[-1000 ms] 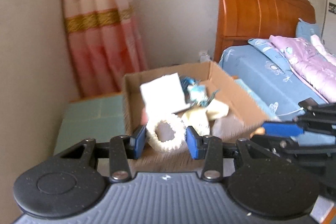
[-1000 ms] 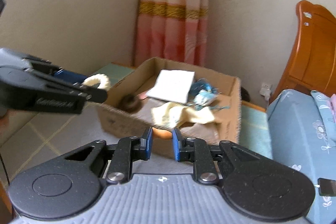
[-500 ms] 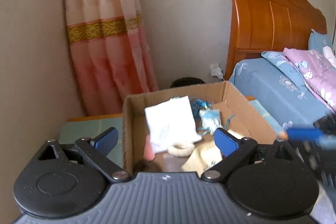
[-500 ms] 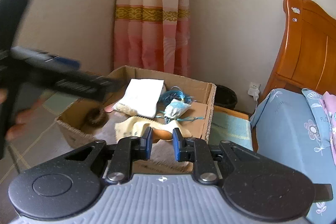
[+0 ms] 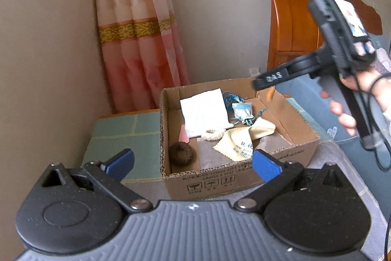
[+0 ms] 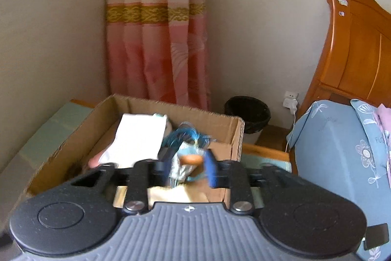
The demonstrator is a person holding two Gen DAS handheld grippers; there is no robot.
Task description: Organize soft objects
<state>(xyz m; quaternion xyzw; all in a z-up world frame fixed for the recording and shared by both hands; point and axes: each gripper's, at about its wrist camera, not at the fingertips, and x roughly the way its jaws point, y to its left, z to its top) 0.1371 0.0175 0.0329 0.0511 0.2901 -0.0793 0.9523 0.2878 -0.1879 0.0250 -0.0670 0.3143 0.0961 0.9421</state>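
Observation:
An open cardboard box (image 5: 244,177) holds a white cloth (image 5: 205,109), a cream scrunchie (image 5: 213,134), a yellow cloth (image 5: 242,141), a brown pompom (image 5: 182,153) and a blue tangle (image 5: 240,109). My left gripper (image 5: 193,163) is open and empty, just in front of the box. My right gripper (image 6: 190,166) hangs over the box's right side; a small orange object (image 6: 190,159) shows between its blurred fingers, whose spacing is widening. That object also shows falling below the right gripper in the left wrist view (image 5: 268,94).
The box (image 6: 234,129) stands on a grey cloth (image 5: 330,158) next to a green mat (image 5: 122,133). A pink curtain (image 6: 156,40) hangs behind. A black bin (image 6: 246,114) and a bed with wooden headboard (image 6: 354,60) are to the right.
My left gripper opened, dropped the cream scrunchie into the box and pulled back. My right gripper moved forward over the box and its fingers spread apart around the orange object.

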